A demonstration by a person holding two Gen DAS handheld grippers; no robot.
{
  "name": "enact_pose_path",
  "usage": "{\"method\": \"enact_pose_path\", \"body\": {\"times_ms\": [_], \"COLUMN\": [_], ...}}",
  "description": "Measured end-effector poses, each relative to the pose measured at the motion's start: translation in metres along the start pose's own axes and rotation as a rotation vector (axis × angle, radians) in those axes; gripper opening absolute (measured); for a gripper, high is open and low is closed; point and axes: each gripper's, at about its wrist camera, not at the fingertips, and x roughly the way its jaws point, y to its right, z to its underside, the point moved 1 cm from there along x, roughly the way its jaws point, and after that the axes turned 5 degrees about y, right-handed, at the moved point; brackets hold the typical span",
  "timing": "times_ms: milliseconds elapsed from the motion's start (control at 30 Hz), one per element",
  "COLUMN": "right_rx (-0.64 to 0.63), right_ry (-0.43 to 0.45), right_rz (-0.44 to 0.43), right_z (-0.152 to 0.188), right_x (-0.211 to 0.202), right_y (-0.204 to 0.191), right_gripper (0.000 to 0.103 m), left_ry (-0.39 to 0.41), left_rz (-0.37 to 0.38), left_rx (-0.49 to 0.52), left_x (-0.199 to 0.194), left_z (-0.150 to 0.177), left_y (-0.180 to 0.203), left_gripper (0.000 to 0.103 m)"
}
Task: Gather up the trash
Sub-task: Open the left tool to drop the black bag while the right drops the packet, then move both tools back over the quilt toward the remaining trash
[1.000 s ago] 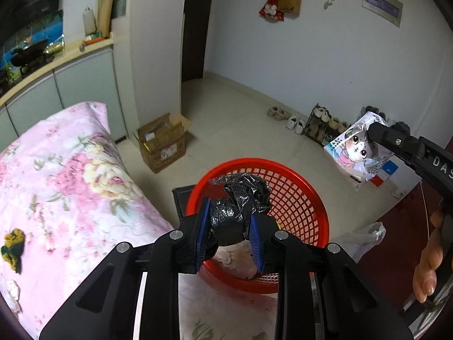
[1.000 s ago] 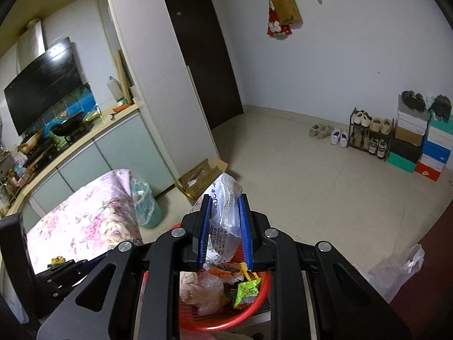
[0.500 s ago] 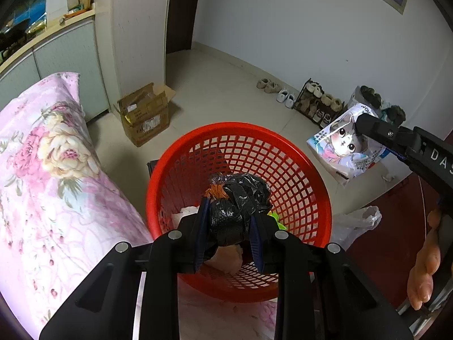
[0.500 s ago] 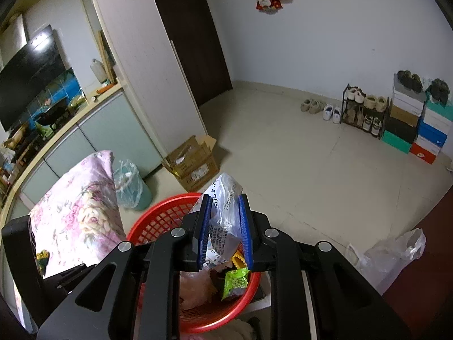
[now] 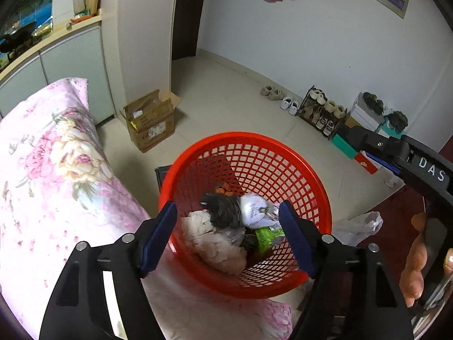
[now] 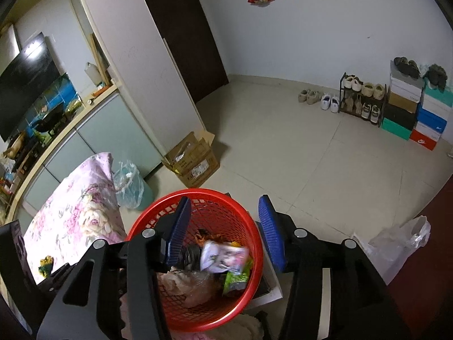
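Observation:
A red mesh basket (image 5: 243, 136) stands below both grippers, beside the bed. My left gripper (image 5: 226, 206) hangs over it with its jaws opening and nothing between them. The black bag (image 5: 223, 209) lies loose inside the basket next to a white cat-print wrapper (image 5: 256, 211), pale crumpled wrapping and a green packet (image 5: 267, 236). My right gripper (image 6: 224, 199) is also over the basket (image 6: 198, 191), its jaws opening and nothing between them. The cat-print wrapper (image 6: 223, 257) shows blurred below it, on the heap. One of the right gripper's fingers (image 5: 376, 144) reaches in from the right.
Pink floral bedding (image 5: 42, 155) fills the left. An open cardboard box (image 5: 150, 121) sits on the floor behind the basket, near a lined bin (image 6: 130, 187). A shoe rack (image 6: 362, 102) and stacked shoe boxes (image 6: 419, 113) line the far wall. A plastic bag (image 6: 402, 243) lies at the right.
Both grippers sank toward the basket and opened. The black bag left the left jaws and the cat-print wrapper left the right jaws; both are now in the basket.

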Motion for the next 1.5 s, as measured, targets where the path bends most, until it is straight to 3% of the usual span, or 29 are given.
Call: {"method": "enact_pose_path", "body": {"times_ms": [600, 800, 1267, 1500], "right_rx": [-0.085, -0.148, -0.288, -0.311], "right_ry": [0.094, 0.096, 0.041, 0.024], "right_rz": [-0.076, -0.138, -0.283, -0.335], "right_z": [0.002, 0.019, 0.072, 0.088], "right_x": [-0.044, -0.056, -0.08, -0.089], "right_y": [-0.043, -0.073, -0.154, -0.177], "right_gripper": [0.056, 0.06, 0.068, 0.069], "left_ry": [0.165, 0.226, 0.249, 0.256], "left_rz": [-0.132, -0.211, -0.395, -0.486], "left_rx": [-0.07, -0.159, -0.38, -0.429], "left_x": [-0.1, -0.136, -0.217, -0.245], "left_z": [0.022, 0.062, 0.135, 0.163], "left_y": [-0.052, -0.081, -0.18, -0.217], "left_gripper": [0.078, 0.078, 0.078, 0.078]}}
